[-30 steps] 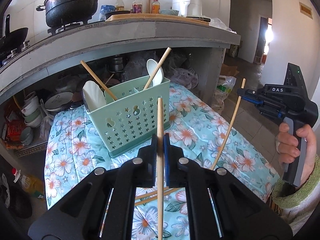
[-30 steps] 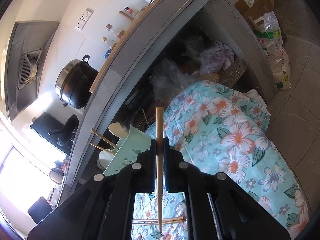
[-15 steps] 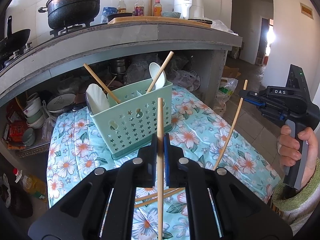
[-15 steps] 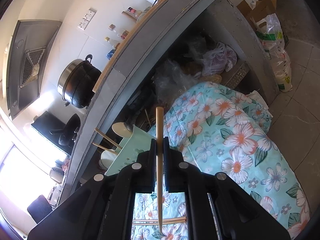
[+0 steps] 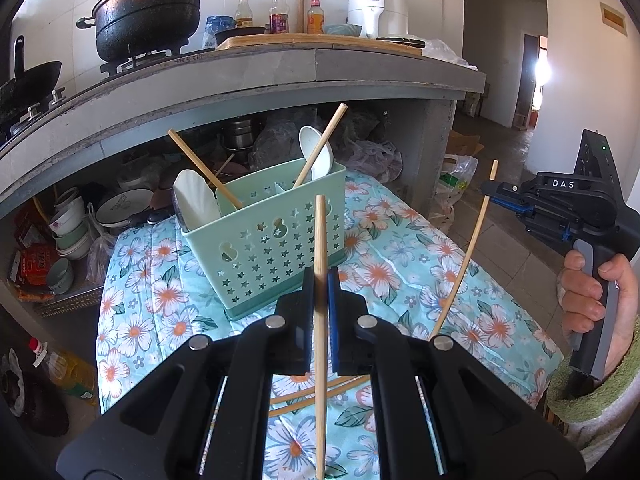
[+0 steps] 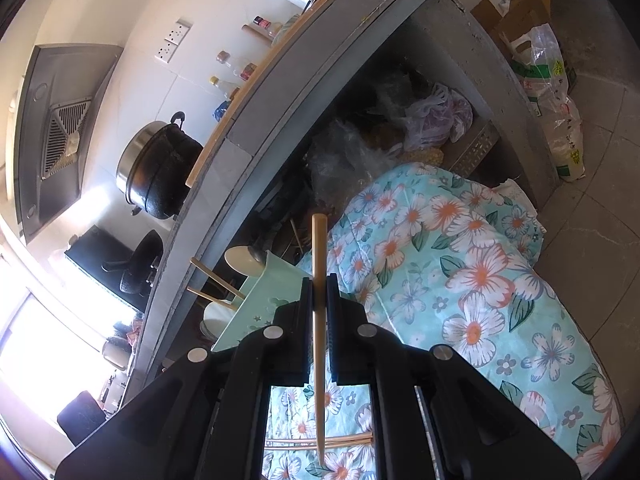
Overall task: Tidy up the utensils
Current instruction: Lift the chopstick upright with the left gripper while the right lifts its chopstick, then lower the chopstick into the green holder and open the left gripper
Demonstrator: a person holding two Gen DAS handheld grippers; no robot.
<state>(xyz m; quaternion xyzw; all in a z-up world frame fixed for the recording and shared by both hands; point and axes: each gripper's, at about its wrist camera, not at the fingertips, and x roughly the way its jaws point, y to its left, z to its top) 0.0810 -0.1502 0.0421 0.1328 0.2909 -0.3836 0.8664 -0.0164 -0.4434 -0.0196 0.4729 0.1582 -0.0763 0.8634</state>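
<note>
A mint green utensil basket stands on the floral cloth. It holds two wooden chopsticks and two white spoons. My left gripper is shut on a chopstick held upright just in front of the basket. My right gripper is shut on another chopstick; in the left wrist view that chopstick shows at the right, above the cloth. Two more chopsticks lie on the cloth under the left gripper. The basket also shows in the right wrist view.
A grey concrete counter overhangs behind the basket, with a black pot, bottles and a white appliance on top. Bowls, plates and bags sit beneath it. The cloth-covered surface drops to tiled floor on the right.
The left gripper with its chopstick has pulled back slightly from the basket and risen a little. The right gripper has shifted slightly, still holding its chopstick.
</note>
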